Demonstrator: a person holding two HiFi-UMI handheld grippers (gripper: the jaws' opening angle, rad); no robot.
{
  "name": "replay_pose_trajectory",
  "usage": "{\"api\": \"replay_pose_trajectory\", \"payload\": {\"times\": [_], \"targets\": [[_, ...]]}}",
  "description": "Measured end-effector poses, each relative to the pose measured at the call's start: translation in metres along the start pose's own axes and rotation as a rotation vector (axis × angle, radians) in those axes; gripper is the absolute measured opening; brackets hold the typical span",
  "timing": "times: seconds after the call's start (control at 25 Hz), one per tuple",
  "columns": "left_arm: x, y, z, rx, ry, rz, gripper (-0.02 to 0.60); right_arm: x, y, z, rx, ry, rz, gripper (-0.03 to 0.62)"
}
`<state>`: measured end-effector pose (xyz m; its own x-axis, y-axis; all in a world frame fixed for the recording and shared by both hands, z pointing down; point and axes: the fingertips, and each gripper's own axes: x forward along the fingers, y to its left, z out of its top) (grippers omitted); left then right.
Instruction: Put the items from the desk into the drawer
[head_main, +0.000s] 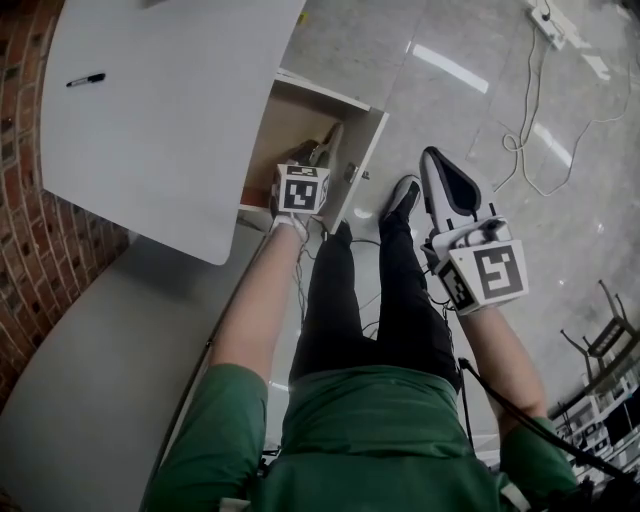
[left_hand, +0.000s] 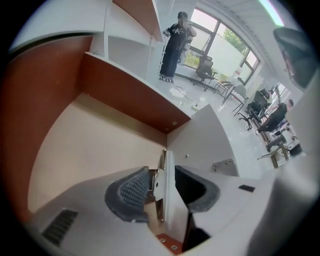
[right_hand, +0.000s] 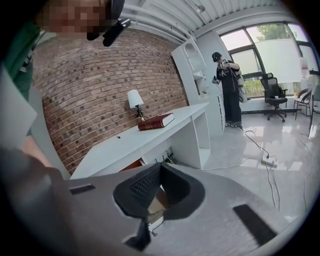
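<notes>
A black marker (head_main: 85, 79) lies on the white desk (head_main: 160, 130) at the far left. Below the desk's edge the drawer (head_main: 290, 125) stands pulled out, and its beige floor (left_hand: 100, 145) shows nothing on it. My left gripper (head_main: 322, 155) (left_hand: 162, 187) is at the drawer's white front panel (left_hand: 169, 170), its jaws shut on the panel's top edge. My right gripper (head_main: 435, 160) (right_hand: 160, 187) hangs over the floor to the right of the drawer, shut and holding nothing.
A red book (right_hand: 156, 121) and a small lamp (right_hand: 134, 100) sit on the desk by the brick wall (head_main: 30, 250). Cables and a power strip (head_main: 550, 20) lie on the glossy floor. A person (right_hand: 227, 90) stands far off by white shelving.
</notes>
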<state>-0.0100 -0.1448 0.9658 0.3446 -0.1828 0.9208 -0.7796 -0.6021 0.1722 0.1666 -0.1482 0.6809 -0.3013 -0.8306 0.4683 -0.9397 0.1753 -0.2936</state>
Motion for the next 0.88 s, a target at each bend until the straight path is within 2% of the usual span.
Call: {"api": "replay_pose_trajectory", "payload": {"times": [0.16,0.28,0.52,0.68,0.88], "targets": [[-0.023,-0.008,0.020,0.026,-0.047,0.025,0.153,-0.006,0.003,0.017,0.002,-0.021,-0.012,0.003],[-0.049,-0.030,0.040,0.024,-0.090,0.013,0.153,-0.014,0.006,0.033,-0.011,-0.036,-0.019,0.002],[-0.121,-0.075,0.114,0.018,-0.280,-0.040,0.107,-0.025,0.015,0.076,-0.065,-0.090,-0.027,0.003],[-0.173,-0.085,0.150,0.038,-0.388,-0.049,0.091,-0.027,0.019,0.096,-0.112,-0.114,-0.040,0.003],[-0.249,-0.088,0.167,-0.082,-0.470,-0.096,0.081,-0.039,0.031,0.107,-0.157,-0.099,-0.042,0.003]]}}
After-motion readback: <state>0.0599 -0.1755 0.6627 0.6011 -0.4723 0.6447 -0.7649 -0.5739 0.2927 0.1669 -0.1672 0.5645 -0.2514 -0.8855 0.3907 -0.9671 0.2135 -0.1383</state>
